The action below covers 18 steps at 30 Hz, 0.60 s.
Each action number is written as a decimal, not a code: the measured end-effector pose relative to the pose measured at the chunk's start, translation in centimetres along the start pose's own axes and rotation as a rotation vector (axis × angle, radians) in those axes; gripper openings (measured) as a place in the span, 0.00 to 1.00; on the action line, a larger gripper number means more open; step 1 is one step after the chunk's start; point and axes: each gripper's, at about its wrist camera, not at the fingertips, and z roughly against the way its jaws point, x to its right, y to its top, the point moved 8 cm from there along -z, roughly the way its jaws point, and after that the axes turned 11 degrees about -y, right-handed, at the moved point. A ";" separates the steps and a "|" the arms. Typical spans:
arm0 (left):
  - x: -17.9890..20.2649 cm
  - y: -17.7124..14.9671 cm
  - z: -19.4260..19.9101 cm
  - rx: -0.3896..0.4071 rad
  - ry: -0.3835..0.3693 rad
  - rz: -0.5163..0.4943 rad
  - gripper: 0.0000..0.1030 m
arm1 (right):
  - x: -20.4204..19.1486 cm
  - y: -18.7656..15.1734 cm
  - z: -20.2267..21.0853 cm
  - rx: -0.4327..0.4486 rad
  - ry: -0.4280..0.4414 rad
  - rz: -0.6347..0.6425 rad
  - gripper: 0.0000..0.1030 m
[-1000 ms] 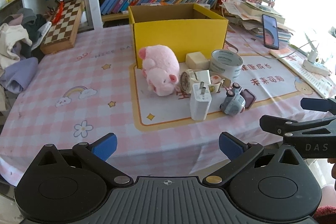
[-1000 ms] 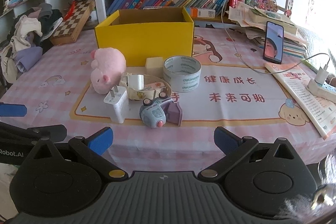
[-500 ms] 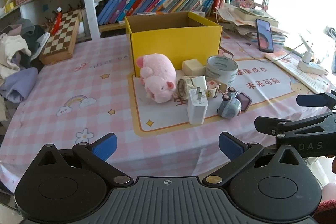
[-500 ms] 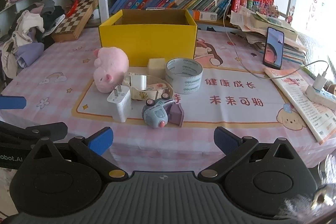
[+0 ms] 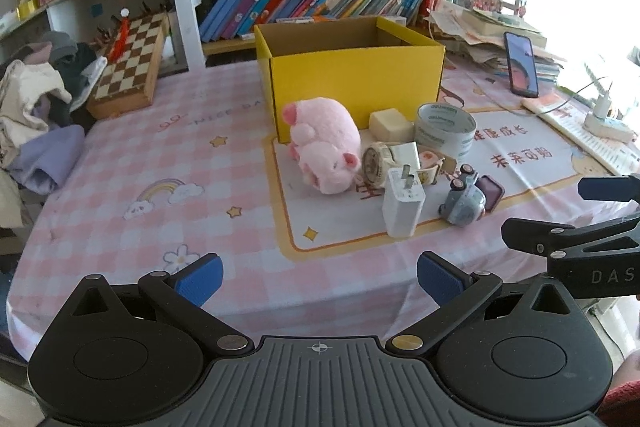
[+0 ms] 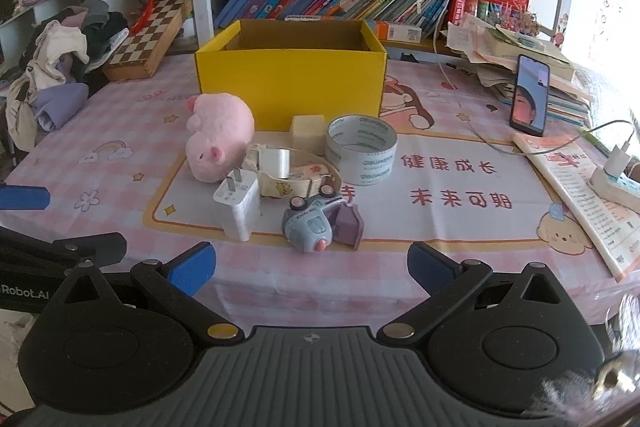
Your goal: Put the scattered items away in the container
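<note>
Nothing is in the yellow box (image 6: 290,87) yet as far as its visible inside shows, so the task looks to be at its very start: the approach before the first pick. Both claws hang at the near edge of the bench (image 5: 132,163), short of the clutter. The left claw (image 5: 319,277) is released, its blue pads spread wide with nothing between them; the right claw (image 6: 311,265) is likewise released and empty.

The scattered items sit in one tight cluster in front of the box. In the right wrist view, the pink plush pig (image 6: 219,141) lies at ten o'clock of the cluster, the cream block (image 6: 307,131) at twelve, just beside the box wall, and the roll of tape (image 6: 362,153) at two. The patterned strap with a clear roll on it (image 6: 288,175) is in the middle, apparently touching the white charger (image 6: 239,209), which stands upright at seven o'clock. The small toy car (image 6: 310,227) at five o'clock leans against a purple piece (image 6: 349,227).

The next move probably calls for picking a nearest item first. The charger and the toy car stand closest, one before each claw. Whichever claw goes must advance toward twelve o'clock, straddle the item with its pads, clench, then lift over the box's front wall. The crowding is the likely trouble: a wide claw may nudge neighbours.
</note>
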 end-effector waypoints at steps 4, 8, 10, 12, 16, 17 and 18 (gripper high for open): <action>0.1 0.0 -0.2 -0.002 -0.038 0.000 1.00 | 0.0 0.3 -0.2 0.001 -0.001 -0.007 1.00; 0.4 0.1 -0.6 -0.014 -0.053 -0.010 1.00 | 0.3 0.4 -0.1 0.004 -0.002 -0.027 0.99; 0.4 0.1 -0.8 -0.015 -0.060 -0.012 1.00 | 0.3 0.3 -0.3 -0.001 0.001 -0.029 0.98; 0.5 0.2 -1.0 -0.015 -0.070 -0.009 1.00 | 0.3 0.1 -0.5 -0.011 -0.002 -0.023 0.98; 0.8 0.5 -1.2 -0.005 -0.117 0.008 1.00 | 0.5 0.2 -0.8 -0.018 -0.003 -0.021 0.96; 0.9 0.5 -1.2 -0.001 -0.135 0.014 1.00 | 0.5 0.3 -0.8 -0.019 -0.004 -0.020 0.96; 1.0 0.6 -1.2 0.003 -0.145 0.017 1.00 | 0.5 0.3 -0.9 -0.021 -0.004 -0.019 0.95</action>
